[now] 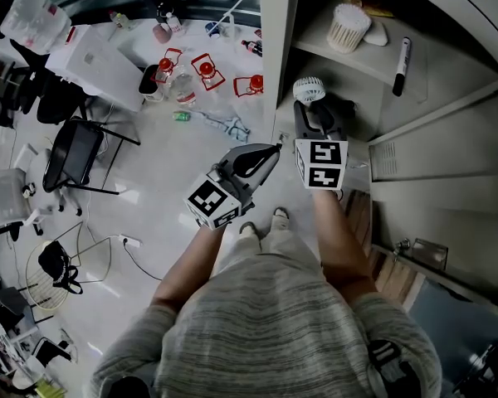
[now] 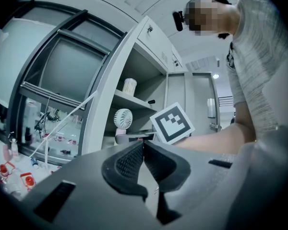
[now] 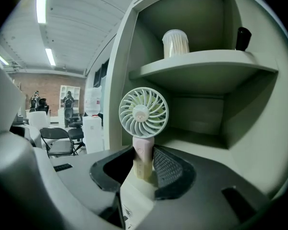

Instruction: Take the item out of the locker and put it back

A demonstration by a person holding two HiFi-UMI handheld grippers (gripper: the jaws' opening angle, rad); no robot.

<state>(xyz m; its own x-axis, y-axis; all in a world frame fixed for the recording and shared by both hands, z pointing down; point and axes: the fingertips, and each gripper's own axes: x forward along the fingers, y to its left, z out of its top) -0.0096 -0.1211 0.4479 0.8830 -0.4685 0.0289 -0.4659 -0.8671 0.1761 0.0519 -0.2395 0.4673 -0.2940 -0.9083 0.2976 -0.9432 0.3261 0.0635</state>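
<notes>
Hand fan (image 3: 143, 114) upright, its handle clamped between the jaws of the right gripper (image 3: 143, 163), at the mouth of the locker's lower bay, near the left side. Whether its base touches the bay floor: cannot tell. Judged mid-task: fan in grip, not yet released; outbound or return leg not evident. Shelf (image 3: 201, 65) edge overhangs the fan head, frame post (image 3: 116, 95) just beside on the left; open room right and far. Left gripper (image 2: 143, 146) outside the locker, jaws together, empty.

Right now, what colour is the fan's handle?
The fan's handle is pale pink, clearest in the right gripper view.
</notes>
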